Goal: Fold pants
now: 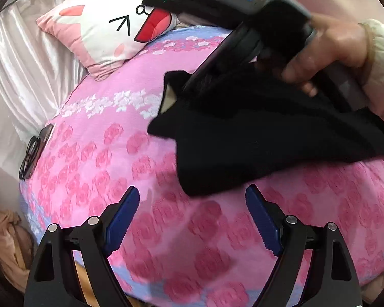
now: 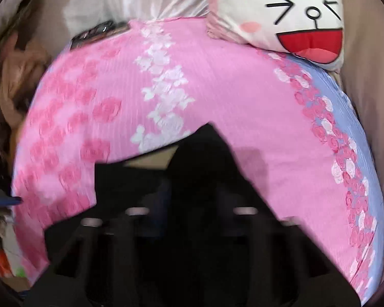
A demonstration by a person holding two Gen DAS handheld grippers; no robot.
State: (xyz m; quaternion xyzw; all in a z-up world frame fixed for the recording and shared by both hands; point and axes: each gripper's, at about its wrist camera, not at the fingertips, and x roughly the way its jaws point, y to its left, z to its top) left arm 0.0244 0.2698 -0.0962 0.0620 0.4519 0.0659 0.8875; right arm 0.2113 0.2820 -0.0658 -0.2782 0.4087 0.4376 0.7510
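Black pants (image 1: 243, 140) hang in a bunched fold above the pink rose-patterned bedspread (image 1: 102, 158). My right gripper (image 1: 185, 87), held by a hand (image 1: 327, 48) in a cream sleeve, is shut on their upper edge in the left wrist view. My left gripper (image 1: 192, 188) stands open low over the bedspread, its blue pads (image 1: 123, 220) bare and the pants' lower corner just beyond the tips. In the blurred right wrist view the pants (image 2: 140, 179) drape over the right gripper (image 2: 194, 158) and hide its fingers.
A white and pink pillow (image 1: 102, 25) (image 2: 294, 12) with a cartoon face lies at the head of the bed. Glasses on a dark flat case (image 1: 34, 151) (image 2: 99, 34) rest at the bed's edge. Satin cloth (image 1: 18, 64) hangs beyond. Beige fabric (image 1: 5, 235) lies beside the bed.
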